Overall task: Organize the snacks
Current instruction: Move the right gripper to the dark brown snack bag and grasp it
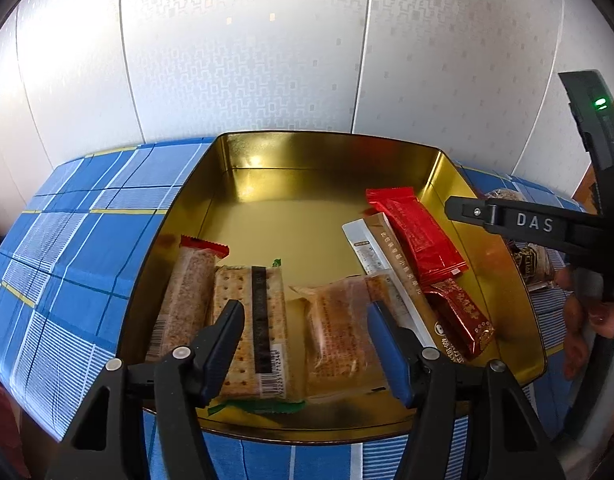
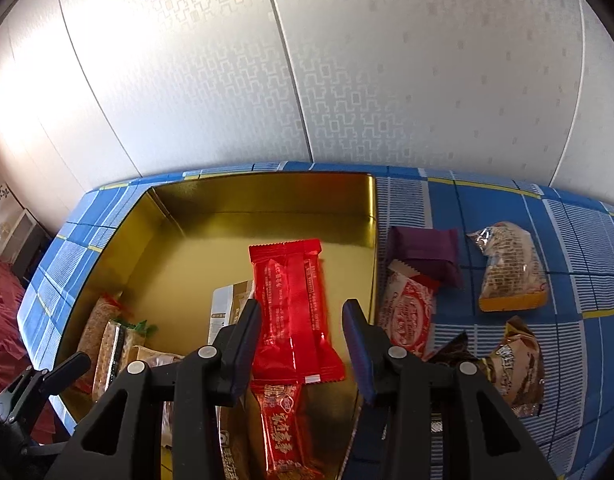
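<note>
An open gold tin [image 1: 307, 160] [image 2: 267, 188] sits on a blue checked cloth [image 1: 79, 240]. Inside it lie a grain bar [image 1: 187, 292], a cracker packet [image 1: 251, 320], a translucent brown packet [image 1: 339, 328], a white and gold stick pack [image 1: 387, 280], a bright red packet [image 1: 415, 232] [image 2: 291, 308] and a dark red packet [image 1: 459, 320] [image 2: 283, 428]. My left gripper [image 1: 307, 320] hovers open over the near side, above the brown packet, gripping nothing. My right gripper [image 2: 301, 320] is open above the bright red packet, which lies loose in the tin. One of its fingers [image 1: 539, 224] reaches in from the right.
Right of the tin, loose snacks lie on the cloth: a purple packet [image 2: 423, 256], a red and white packet [image 2: 407, 316], a clear bag with an orange base [image 2: 511, 268] and a brown and gold packet [image 2: 515, 364]. A patterned wall [image 2: 347, 80] stands close behind. A hand [image 1: 599, 312] holds the right gripper.
</note>
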The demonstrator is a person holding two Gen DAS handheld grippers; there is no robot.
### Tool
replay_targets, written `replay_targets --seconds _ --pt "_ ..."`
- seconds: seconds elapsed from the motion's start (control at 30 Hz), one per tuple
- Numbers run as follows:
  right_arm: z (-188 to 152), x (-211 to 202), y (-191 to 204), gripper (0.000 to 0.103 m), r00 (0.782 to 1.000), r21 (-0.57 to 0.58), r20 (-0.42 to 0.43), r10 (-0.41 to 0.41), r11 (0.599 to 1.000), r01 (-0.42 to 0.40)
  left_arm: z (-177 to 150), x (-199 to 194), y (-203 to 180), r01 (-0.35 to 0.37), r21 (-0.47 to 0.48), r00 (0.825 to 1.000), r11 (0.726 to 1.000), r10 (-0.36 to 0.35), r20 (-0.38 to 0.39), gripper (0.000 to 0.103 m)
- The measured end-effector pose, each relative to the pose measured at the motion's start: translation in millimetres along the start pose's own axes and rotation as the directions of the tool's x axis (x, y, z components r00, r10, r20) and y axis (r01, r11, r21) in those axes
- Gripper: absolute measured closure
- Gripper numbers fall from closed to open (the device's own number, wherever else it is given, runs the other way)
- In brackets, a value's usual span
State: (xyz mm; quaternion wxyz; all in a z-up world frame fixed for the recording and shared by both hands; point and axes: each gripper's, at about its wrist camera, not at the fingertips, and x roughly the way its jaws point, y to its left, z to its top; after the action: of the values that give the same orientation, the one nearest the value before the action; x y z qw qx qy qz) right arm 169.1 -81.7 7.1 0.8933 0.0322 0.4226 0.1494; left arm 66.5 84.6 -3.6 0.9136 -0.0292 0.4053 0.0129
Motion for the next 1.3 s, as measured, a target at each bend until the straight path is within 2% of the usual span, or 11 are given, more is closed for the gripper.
replay_targets --seconds 0.2,0.4,0.57,0.8,1.03,1.3 --pt "-3.1 -14.3 -6.2 0.061 1.0 -0.003 0.025 0.009 1.0 -0.009 1.8 2.1 -9.0 0.011 0.003 1.0 1.0 -0.011 0.0 0.032" --pt "-6.6 -26.6 -21.2 0.061 0.999 0.015 0.035 0.003 1.0 -0.003 2.7 3.0 -20.7 0.027 0.02 1.0 0.999 -0.027 -0.001 0.031" --pt "-8.6 -38.8 -47.0 0.06 0.999 0.079 0.047 -0.007 0.997 0.003 3.8 4.6 -34.7 0.042 0.043 0.999 0.998 -0.042 -0.004 0.03" --pt "-14.0 -54.0 -87.4 0.059 0.996 0.157 0.047 -0.072 0.985 0.064 4.6 0.1 -55.8 0.085 0.07 0.996 0.994 -0.086 0.012 0.02" --pt "-24.0 -63.5 -127.2 0.058 0.992 0.25 0.02 -0.121 0.962 0.113 4.8 -1.5 -82.7 0.119 0.108 0.992 0.987 -0.123 0.03 0.017" --pt "-33.0 -54.1 -142.0 0.058 0.992 0.376 -0.027 -0.12 0.919 0.121 4.8 4.5 -105.0 0.123 0.132 0.992 0.984 -0.127 0.021 0.017"
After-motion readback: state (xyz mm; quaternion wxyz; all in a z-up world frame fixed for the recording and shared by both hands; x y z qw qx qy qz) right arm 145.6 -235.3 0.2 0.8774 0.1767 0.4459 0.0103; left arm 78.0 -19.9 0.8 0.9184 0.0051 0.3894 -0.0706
